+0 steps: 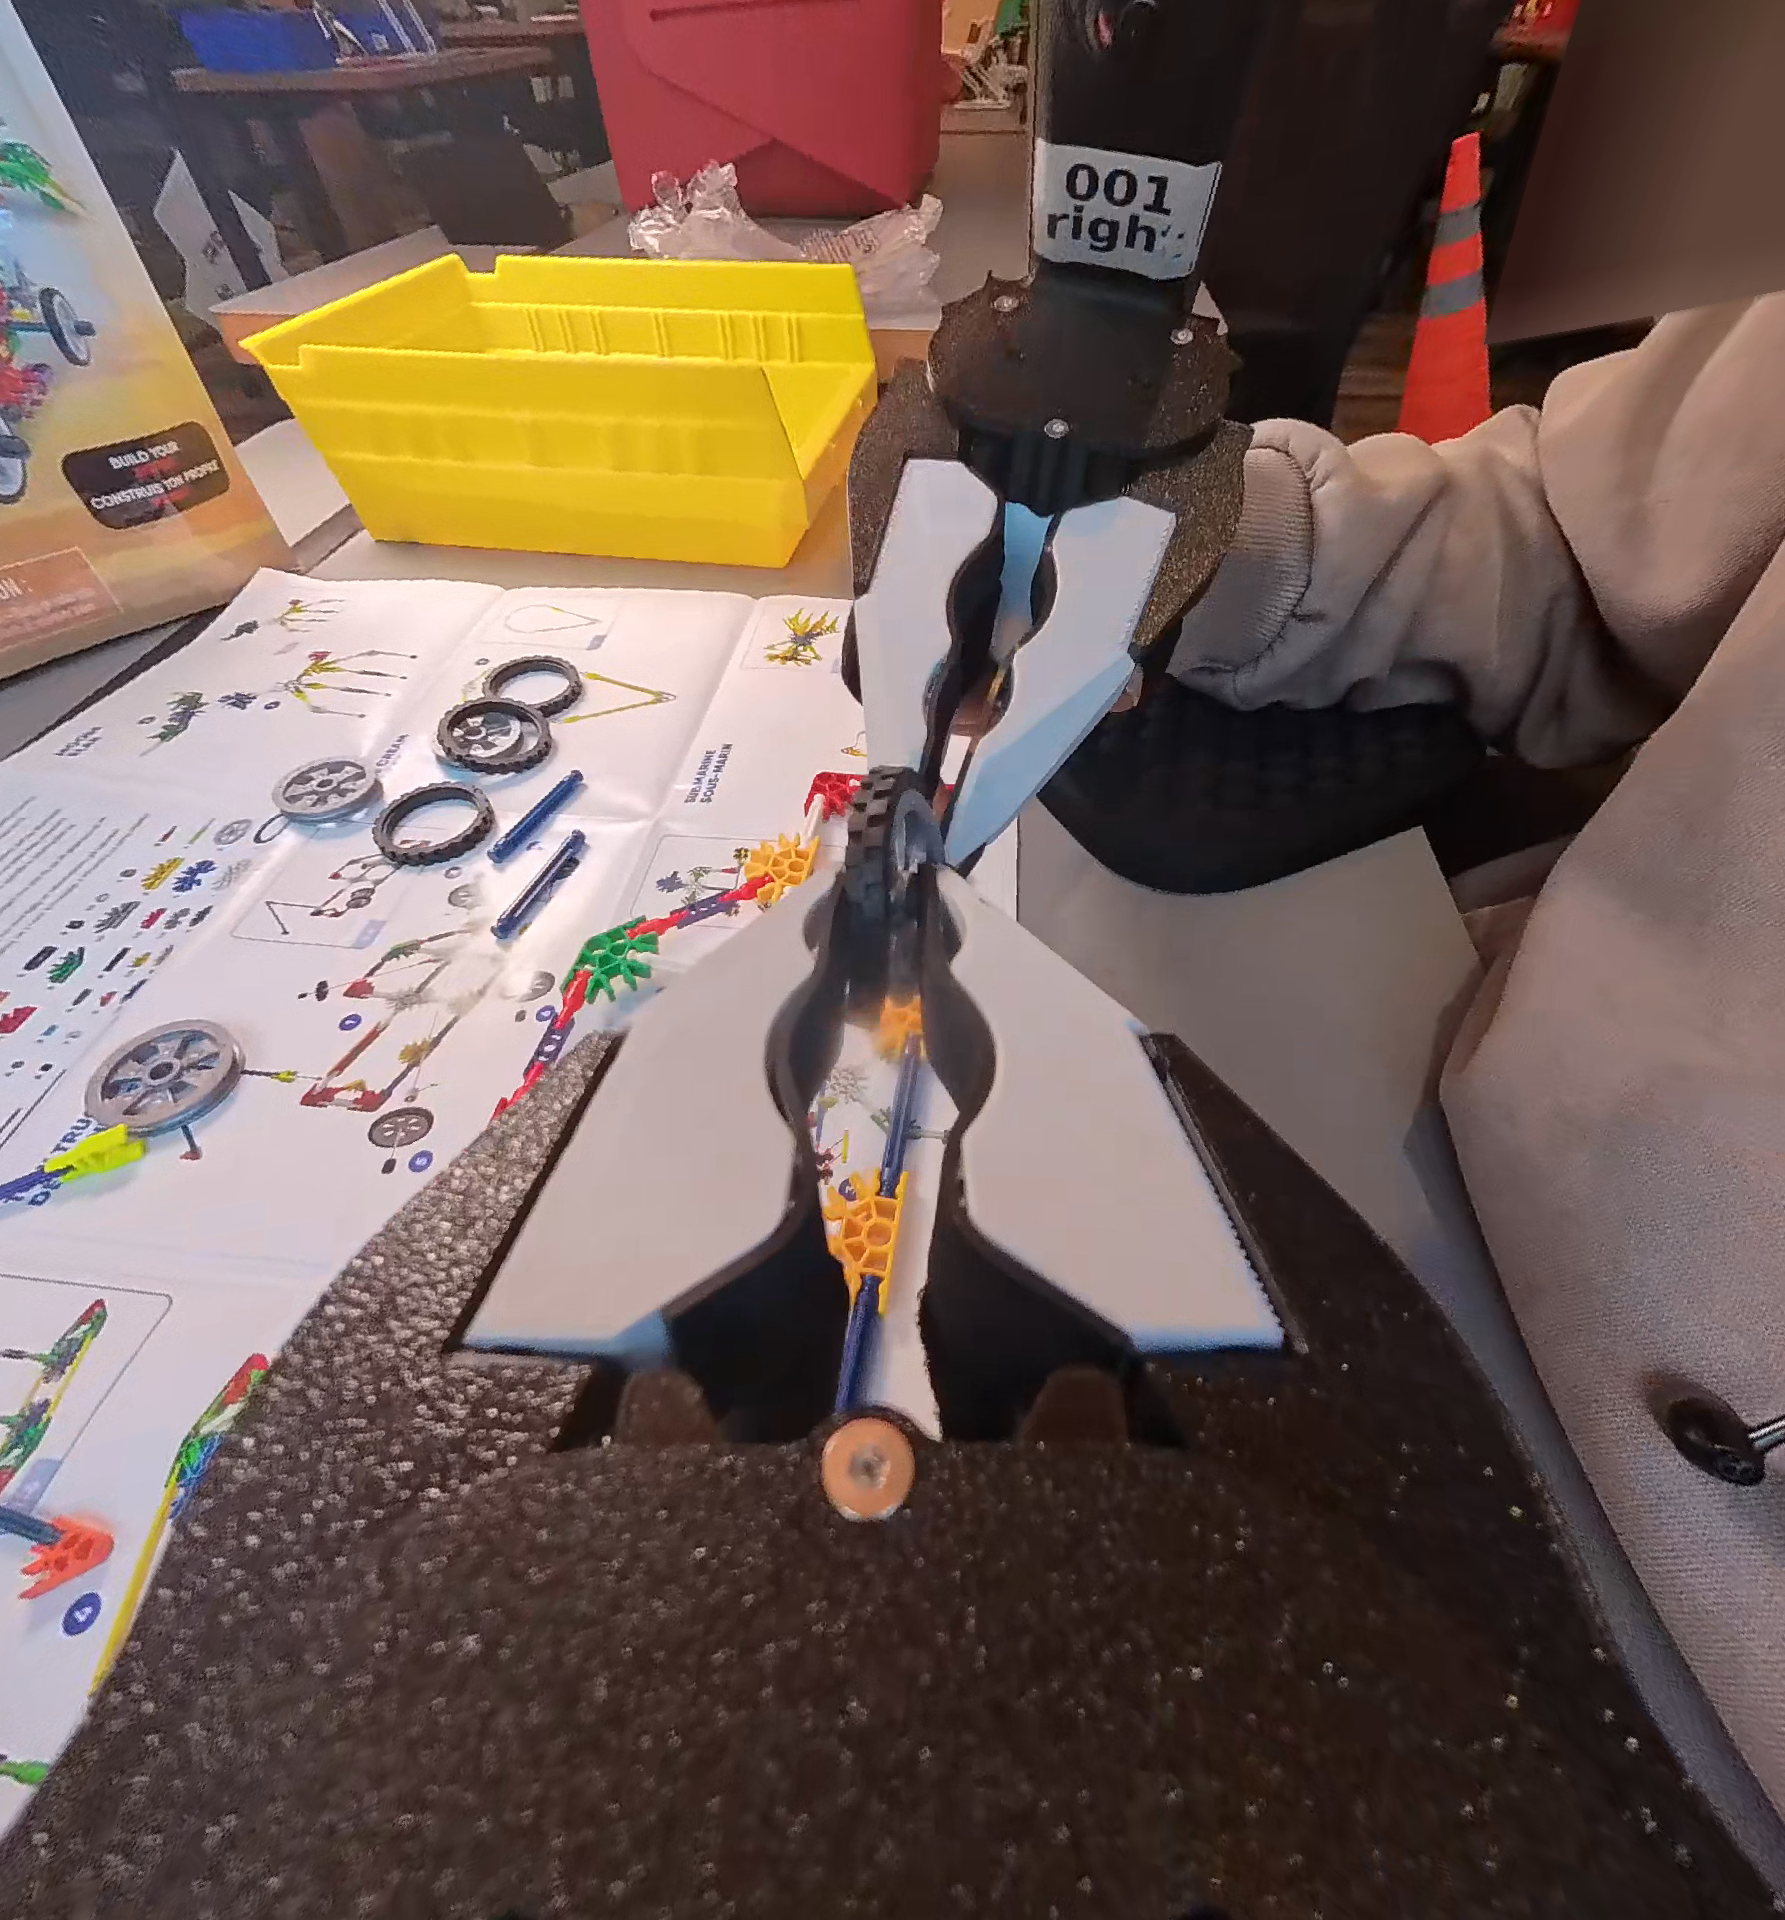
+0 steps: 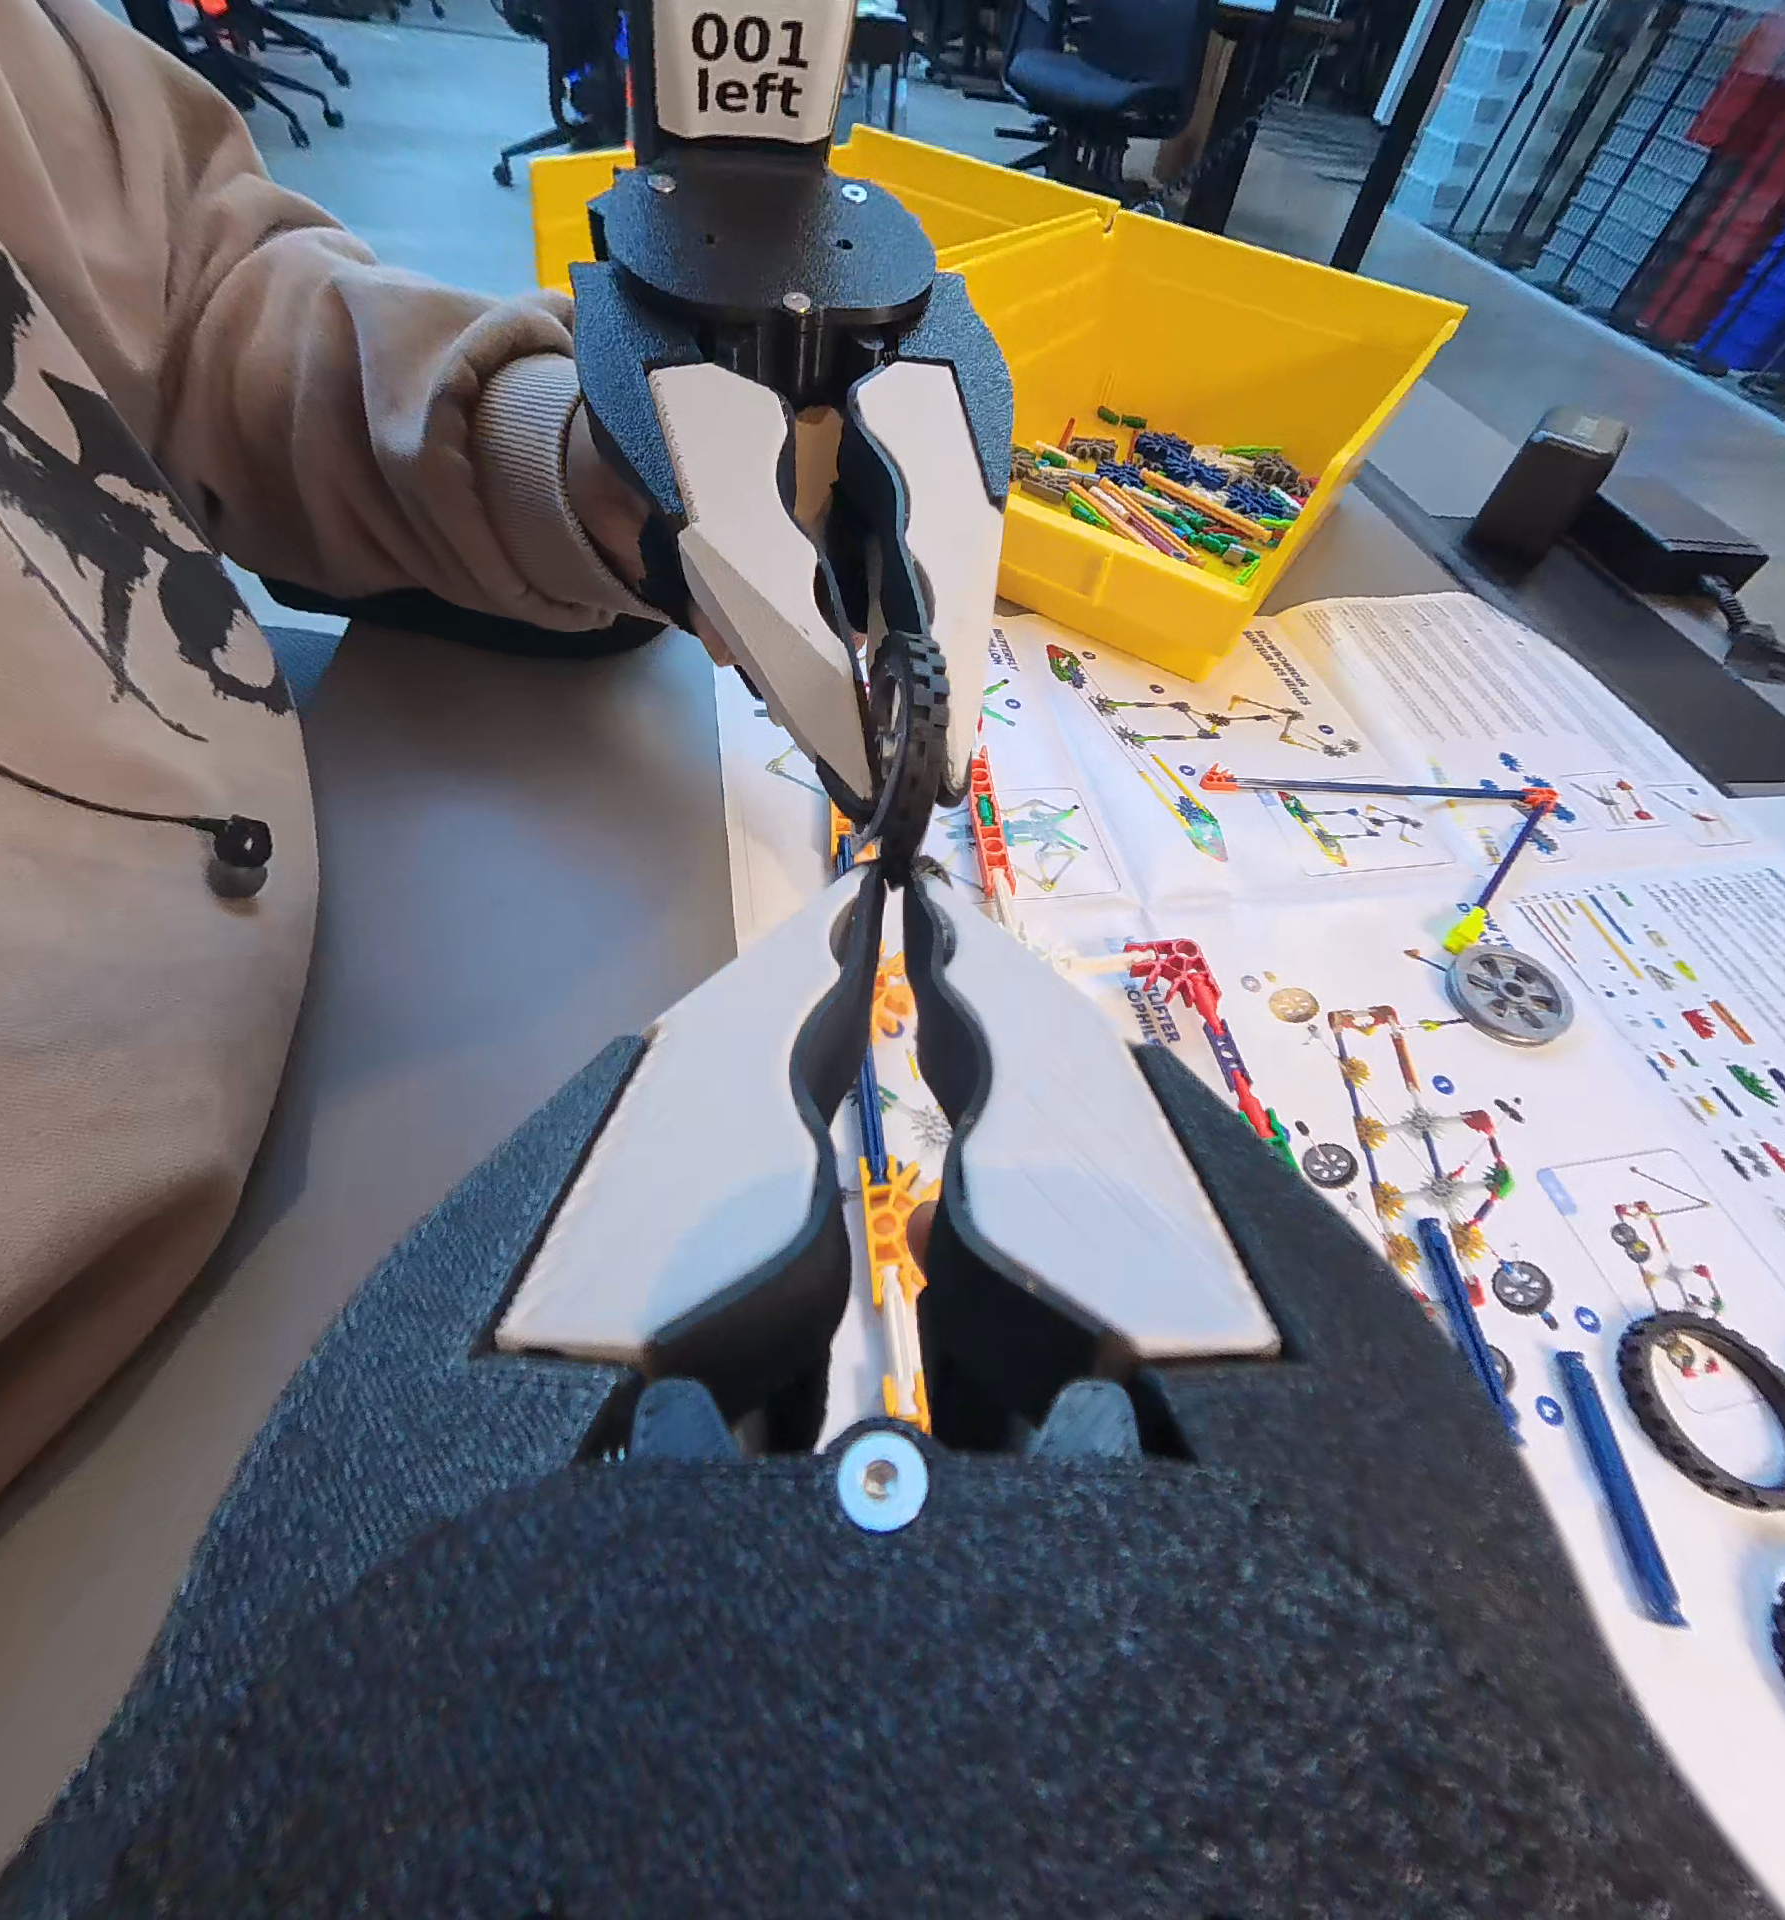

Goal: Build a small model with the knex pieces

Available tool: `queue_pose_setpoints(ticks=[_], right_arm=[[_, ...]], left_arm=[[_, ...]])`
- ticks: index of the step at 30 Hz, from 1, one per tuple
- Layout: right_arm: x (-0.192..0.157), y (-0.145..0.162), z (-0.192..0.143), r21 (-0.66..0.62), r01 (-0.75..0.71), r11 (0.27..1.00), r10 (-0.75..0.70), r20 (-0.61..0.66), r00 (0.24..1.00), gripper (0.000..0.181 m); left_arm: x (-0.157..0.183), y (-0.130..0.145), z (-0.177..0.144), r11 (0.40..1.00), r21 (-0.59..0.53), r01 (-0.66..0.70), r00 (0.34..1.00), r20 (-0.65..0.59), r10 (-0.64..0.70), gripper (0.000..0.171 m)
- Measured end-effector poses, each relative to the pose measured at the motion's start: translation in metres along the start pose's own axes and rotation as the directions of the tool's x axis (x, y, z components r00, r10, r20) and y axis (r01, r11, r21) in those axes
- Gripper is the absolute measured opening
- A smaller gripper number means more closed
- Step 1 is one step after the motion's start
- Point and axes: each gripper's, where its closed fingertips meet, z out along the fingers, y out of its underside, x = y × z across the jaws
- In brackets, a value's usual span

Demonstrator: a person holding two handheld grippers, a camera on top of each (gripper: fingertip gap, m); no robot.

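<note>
Both jaw pairs are nearly together, meeting tip to tip on one small black treaded rubber tyre with a grey hub. The left gripper pinches the wheel at its tread; the right gripper comes in from the opposite side, its tips closed at the wheel's lower edge. I judge both are clamped on it, though the right one's contact is partly hidden. The wheel hangs above the table, probably so both sides can reach it.

Under the jaws lies a blue plastic rod with yellow snowflake-shaped connectors, on a white unfolded instruction sheet. Loose black tyre rings, a grey spoked wheel and short blue rods lie spread on the sheet. A yellow plastic parts bin, holding mixed coloured pieces, stands at the sheet's far edge.
</note>
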Motion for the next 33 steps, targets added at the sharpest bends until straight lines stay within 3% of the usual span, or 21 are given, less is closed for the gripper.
queue_pose_setpoints(ticks=[4,5,6,7,8,9,10,13,17,21,26,33], right_arm=[[-0.004,0.002,-0.004,-0.005,0.004,1.000,-0.004,0.031,1.000,0.000],[-0.033,0.002,-0.007,0.001,0.019,1.000,-0.019,0.215,0.976,0.000],[-0.068,-0.014,-0.008,0.078,-0.077,0.994,0.043,0.376,0.926,0.000],[-0.080,-0.002,0.006,0.016,0.006,1.000,-0.011,0.352,0.936,0.000],[-0.063,0.012,0.015,-0.043,0.138,0.990,-0.125,0.217,0.968,0.000],[-0.044,-0.002,0.006,0.024,0.068,0.997,-0.071,0.173,0.982,0.000],[-0.026,-0.017,-0.007,0.086,-0.009,0.996,-0.004,0.155,0.988,0.000],[-0.001,-0.034,-0.015,0.163,0.010,0.987,-0.020,0.059,0.998,0.000],[0.009,-0.034,-0.011,0.224,-0.002,0.975,0.005,-0.013,1.000,0.032],[-0.002,-0.051,-0.010,0.330,-0.022,0.944,0.002,0.059,0.998,0.032],[-0.028,-0.051,-0.009,0.340,-0.082,0.937,-0.003,0.242,0.970,0.014],[-0.022,-0.056,-0.014,0.346,-0.175,0.922,0.083,0.264,0.961,0.010]], left_arm=[[0.000,-0.002,0.000,1.000,-0.010,-0.002,1.000,0.015,0.002,0.008],[-0.021,-0.003,-0.007,1.000,-0.009,-0.019,0.991,0.130,0.020,0.003],[-0.057,-0.006,-0.028,0.999,0.010,-0.036,0.960,0.279,0.032,0.003],[-0.064,-0.015,-0.042,0.996,0.076,0.048,0.968,0.242,-0.065,0.003],[-0.043,-0.022,-0.040,0.996,0.086,0.028,0.985,0.166,-0.042,0.002],[-0.017,-0.019,-0.025,0.997,0.033,-0.073,0.990,0.122,0.069,0.004],[0.002,-0.019,-0.013,0.994,0.044,-0.098,0.994,0.062,0.095,0.004],[0.001,-0.034,-0.016,0.991,0.129,-0.027,0.999,0.029,0.024,0.003],[0.006,-0.042,-0.021,0.976,0.219,0.009,0.999,-0.045,0.001,0.003],[0.023,-0.036,-0.016,0.971,0.231,0.063,0.987,-0.159,-0.026,0.004],[0.039,-0.034,-0.018,0.966,0.229,0.123,0.954,-0.294,-0.052,0.004],[0.033,-0.042,-0.017,0.954,0.242,0.179,0.949,-0.297,-0.103,0.003]])
